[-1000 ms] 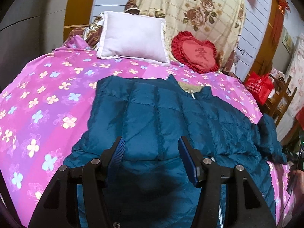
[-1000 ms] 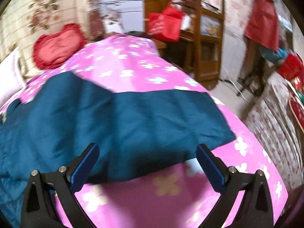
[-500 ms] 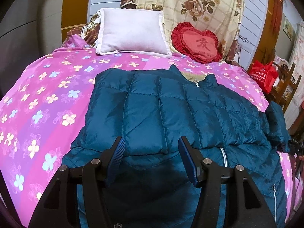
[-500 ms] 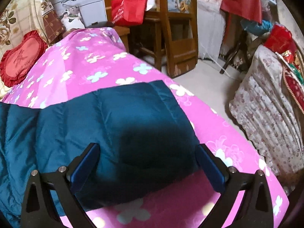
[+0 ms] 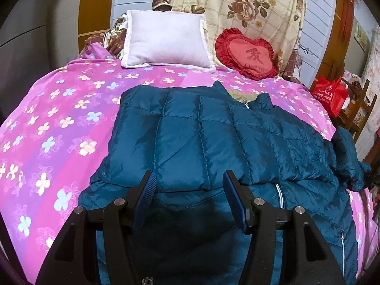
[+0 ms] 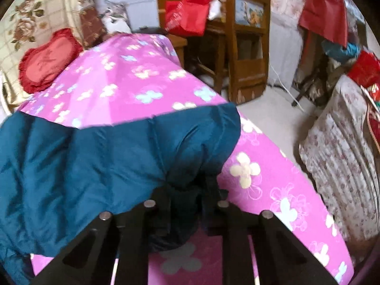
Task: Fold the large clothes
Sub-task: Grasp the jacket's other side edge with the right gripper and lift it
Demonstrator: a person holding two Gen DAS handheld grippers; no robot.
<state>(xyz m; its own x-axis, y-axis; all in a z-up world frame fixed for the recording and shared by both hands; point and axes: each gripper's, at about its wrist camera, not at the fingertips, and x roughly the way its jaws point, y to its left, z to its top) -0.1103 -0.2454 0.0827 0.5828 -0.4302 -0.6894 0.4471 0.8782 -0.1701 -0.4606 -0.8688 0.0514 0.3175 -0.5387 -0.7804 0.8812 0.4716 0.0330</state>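
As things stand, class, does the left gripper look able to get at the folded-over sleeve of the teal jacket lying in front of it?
Probably yes. The left gripper is open, with the sleeve lying flat on the teal jacket, its end between the fingers. Nothing covers it; the right gripper grips the other sleeve, far off.

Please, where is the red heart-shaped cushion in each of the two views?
Left wrist view: red heart cushion lies upper right of centre, beside the white pillow.
Right wrist view: the cushion lies at upper left, blurred.
Shared landmark: the rose-patterned cloth behind it.
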